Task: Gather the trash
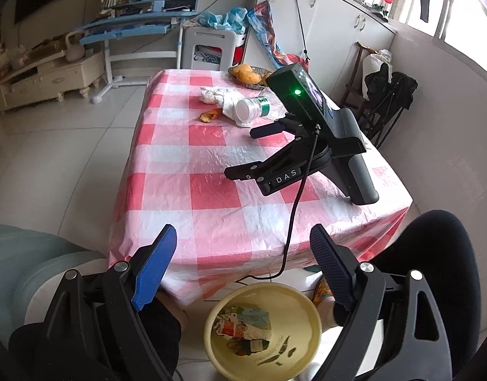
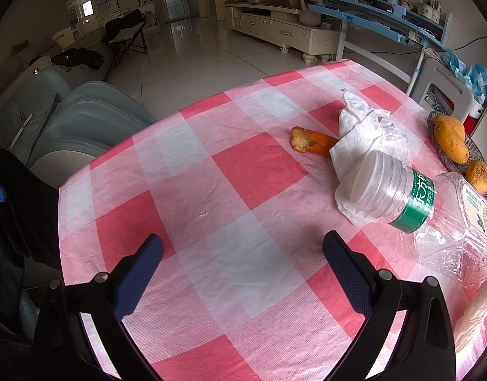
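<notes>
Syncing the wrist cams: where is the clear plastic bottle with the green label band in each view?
Left wrist: the clear plastic bottle with the green label band lies on its side at upper centre, just left of the right gripper.
Right wrist: it lies at the right edge, its base on the crumpled white tissue.
Shared landmark: the orange peel left of the tissue.

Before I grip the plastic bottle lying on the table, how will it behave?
The plastic bottle looks empty and thin-walled, so it is probably light and may crumple. Lying on its side, it could roll. It rests against the tissue, which may shift.
</notes>
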A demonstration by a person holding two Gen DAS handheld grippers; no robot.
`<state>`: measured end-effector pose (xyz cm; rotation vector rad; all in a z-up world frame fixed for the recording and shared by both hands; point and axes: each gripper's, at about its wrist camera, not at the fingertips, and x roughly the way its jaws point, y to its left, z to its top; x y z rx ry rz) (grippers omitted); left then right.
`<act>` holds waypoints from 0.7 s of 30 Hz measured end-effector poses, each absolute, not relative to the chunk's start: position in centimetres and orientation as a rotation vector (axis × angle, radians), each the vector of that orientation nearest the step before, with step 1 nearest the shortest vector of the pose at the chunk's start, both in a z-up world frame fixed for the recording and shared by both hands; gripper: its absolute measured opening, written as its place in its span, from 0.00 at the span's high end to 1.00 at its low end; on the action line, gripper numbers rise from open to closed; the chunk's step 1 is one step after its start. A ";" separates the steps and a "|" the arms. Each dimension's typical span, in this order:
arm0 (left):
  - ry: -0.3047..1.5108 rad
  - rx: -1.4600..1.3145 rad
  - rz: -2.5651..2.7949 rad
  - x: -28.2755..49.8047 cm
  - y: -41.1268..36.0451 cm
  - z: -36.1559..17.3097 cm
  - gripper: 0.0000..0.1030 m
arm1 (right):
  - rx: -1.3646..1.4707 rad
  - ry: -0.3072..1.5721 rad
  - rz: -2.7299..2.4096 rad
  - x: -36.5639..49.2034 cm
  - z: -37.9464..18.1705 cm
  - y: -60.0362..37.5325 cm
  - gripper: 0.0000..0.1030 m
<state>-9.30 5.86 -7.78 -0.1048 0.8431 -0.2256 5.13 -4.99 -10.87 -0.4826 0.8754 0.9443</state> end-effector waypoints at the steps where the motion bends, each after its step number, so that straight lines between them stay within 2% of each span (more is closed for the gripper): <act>1: 0.841 -0.084 -0.220 -9.4 5.5 -7.8 0.20 | -0.483 0.875 0.944 5.2 -10.9 -5.0 0.07; 13: 0.829 -0.066 -0.146 -10.0 4.9 -7.8 0.20 | -0.482 0.875 0.944 5.1 -10.9 -4.9 0.07; 21: 0.841 -0.113 -0.079 -5.0 6.4 -6.2 0.20 | -0.482 0.875 0.944 5.1 -10.9 -4.9 0.07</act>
